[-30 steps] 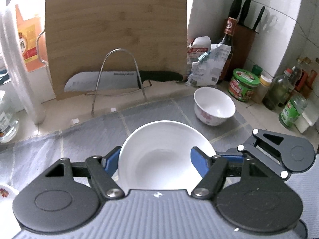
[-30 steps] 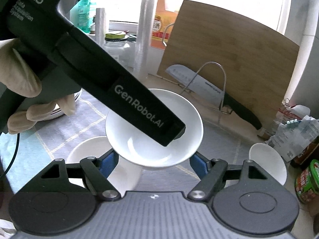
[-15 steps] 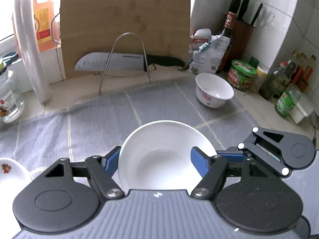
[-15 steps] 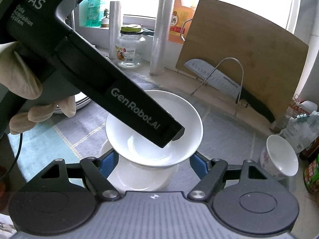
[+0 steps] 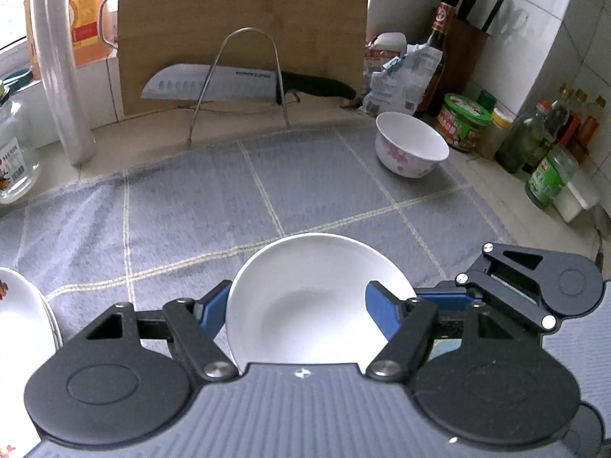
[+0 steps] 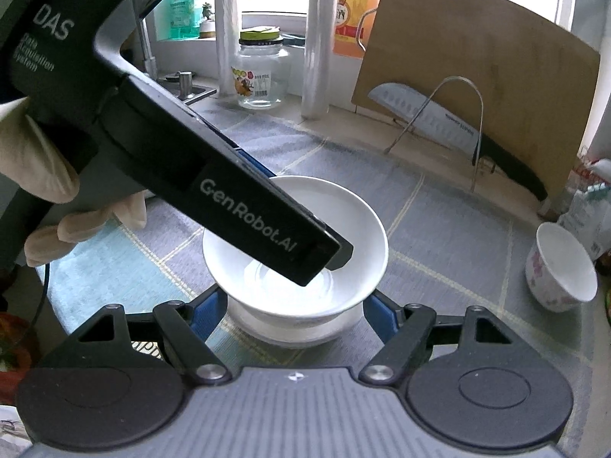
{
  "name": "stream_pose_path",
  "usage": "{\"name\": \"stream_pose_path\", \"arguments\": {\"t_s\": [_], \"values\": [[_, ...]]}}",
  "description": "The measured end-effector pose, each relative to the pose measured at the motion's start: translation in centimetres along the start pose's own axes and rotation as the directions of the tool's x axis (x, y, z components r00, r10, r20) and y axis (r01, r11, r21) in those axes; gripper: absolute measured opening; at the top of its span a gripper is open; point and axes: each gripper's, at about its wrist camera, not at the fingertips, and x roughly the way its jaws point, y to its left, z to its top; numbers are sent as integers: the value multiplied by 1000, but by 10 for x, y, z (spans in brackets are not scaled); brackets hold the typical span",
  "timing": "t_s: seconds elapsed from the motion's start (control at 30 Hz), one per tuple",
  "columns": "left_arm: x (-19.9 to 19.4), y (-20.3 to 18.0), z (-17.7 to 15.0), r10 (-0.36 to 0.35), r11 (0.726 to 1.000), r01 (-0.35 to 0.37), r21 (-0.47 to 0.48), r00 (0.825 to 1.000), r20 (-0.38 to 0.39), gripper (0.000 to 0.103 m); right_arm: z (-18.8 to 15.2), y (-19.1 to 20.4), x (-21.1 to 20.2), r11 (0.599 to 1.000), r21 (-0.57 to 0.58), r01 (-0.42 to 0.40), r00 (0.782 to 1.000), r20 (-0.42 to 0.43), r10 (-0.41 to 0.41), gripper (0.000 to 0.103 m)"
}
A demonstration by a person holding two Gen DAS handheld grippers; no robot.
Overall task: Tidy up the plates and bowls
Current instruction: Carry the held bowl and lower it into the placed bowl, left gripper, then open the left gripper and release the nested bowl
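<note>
White shallow bowl [image 6: 294,252] hanging just above second white dish [image 6: 290,330], rims nearly concentric | left gripper [image 5: 301,305] clamping it by the rim | right gripper [image 6: 294,313] gaping empty, straddling the dish.

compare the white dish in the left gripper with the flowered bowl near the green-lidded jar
The white dish is plain, wide and shallow; the flowered bowl is deeper, narrower and pink-patterned. The dish is gripped by the left gripper; the bowl stands free on the grey cloth. Both are white inside.
</note>
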Motion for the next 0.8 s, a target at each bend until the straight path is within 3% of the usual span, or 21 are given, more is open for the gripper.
{"name": "stream_pose_path", "arguments": {"t_s": [0.8], "values": [[5, 3, -2, -9, 1000, 9, 2, 1000, 3, 74, -5, 1, 8, 1000, -4, -2, 1000, -11, 2, 82]]}}
